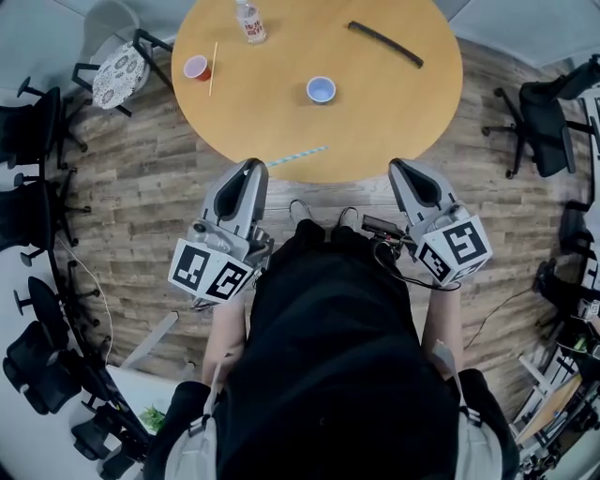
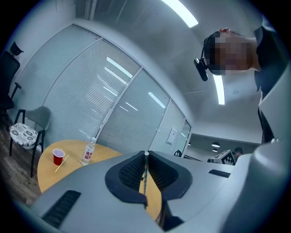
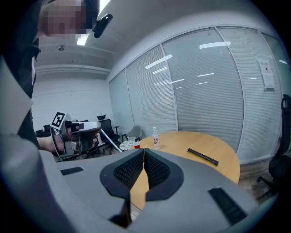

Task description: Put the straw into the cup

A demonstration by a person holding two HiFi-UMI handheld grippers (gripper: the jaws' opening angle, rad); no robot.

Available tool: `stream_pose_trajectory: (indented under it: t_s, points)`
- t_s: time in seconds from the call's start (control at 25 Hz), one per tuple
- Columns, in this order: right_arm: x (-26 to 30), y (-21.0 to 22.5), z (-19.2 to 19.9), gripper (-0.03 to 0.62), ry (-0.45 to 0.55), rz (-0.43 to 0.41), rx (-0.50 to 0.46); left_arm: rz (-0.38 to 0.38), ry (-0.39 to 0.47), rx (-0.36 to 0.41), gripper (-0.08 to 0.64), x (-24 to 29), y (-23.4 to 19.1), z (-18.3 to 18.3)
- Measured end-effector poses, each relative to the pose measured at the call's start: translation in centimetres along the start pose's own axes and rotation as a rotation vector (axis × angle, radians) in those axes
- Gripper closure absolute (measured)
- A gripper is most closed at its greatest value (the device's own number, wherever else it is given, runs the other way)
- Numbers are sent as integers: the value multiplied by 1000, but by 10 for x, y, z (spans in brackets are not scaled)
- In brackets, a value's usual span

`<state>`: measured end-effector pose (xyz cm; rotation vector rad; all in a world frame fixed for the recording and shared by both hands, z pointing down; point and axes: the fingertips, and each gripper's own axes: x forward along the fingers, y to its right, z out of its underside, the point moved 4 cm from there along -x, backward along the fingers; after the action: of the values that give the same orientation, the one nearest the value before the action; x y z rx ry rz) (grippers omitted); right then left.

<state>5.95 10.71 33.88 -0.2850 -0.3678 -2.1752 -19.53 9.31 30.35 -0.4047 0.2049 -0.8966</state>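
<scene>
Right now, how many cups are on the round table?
2: a red cup at the left edge of the table, and a pale blue cup near its middle. Nothing there looks able to hide another.

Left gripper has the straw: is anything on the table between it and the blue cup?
Nothing visible does. The left gripper is shut on the straw, whose tip reaches over the table edge; only bare tabletop lies between it and the blue cup. The bottle, red cup and black strip sit off to the sides.
</scene>
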Motion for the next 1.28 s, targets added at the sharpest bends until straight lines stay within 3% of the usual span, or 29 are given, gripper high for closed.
stream_pose_trajectory:
  t_s: [0.36,0.64,1.28]
  points:
    - [17,-21,2,574,-12,79,36,41,-30,-14,526,-9,-31,-2]
    - [22,-26,0,574,-29,85,42,61,-50,-22,526,-1,-37,-2]
    - [59,16,-14,574,-8,-57,3,36,-86,-3,526,55,-21,4]
